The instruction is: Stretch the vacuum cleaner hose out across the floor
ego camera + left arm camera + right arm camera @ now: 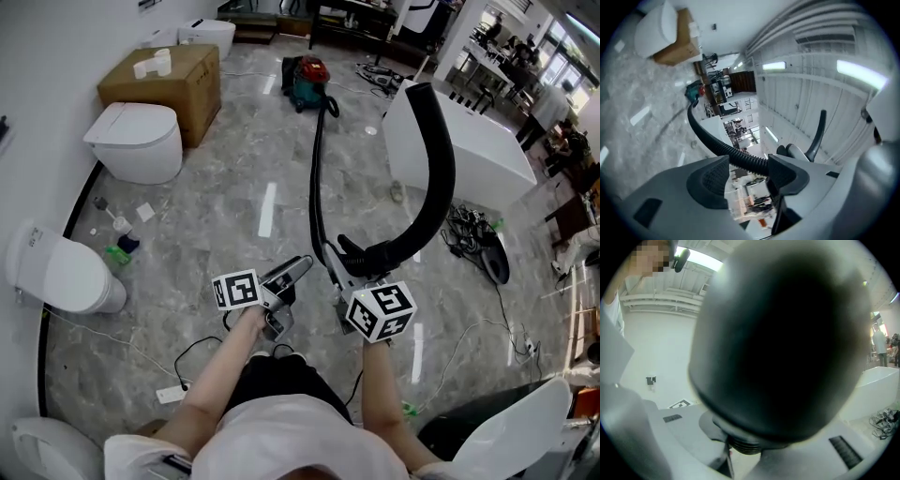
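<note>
Two grippers noted. Left gripper [300, 266] is released, jaws wide, with the hose [717, 143] crossing just beyond its tips, untouched. We find the hose running along the floor [216, 225] from the vacuum cleaner [307, 81] to the right gripper [743, 446], which is clenched on its ribbed cuff below the curved end tube [433, 169]. We advise seating the left pads squarely on the ribs, then pulling low and straight, away from the cleaner.
</note>
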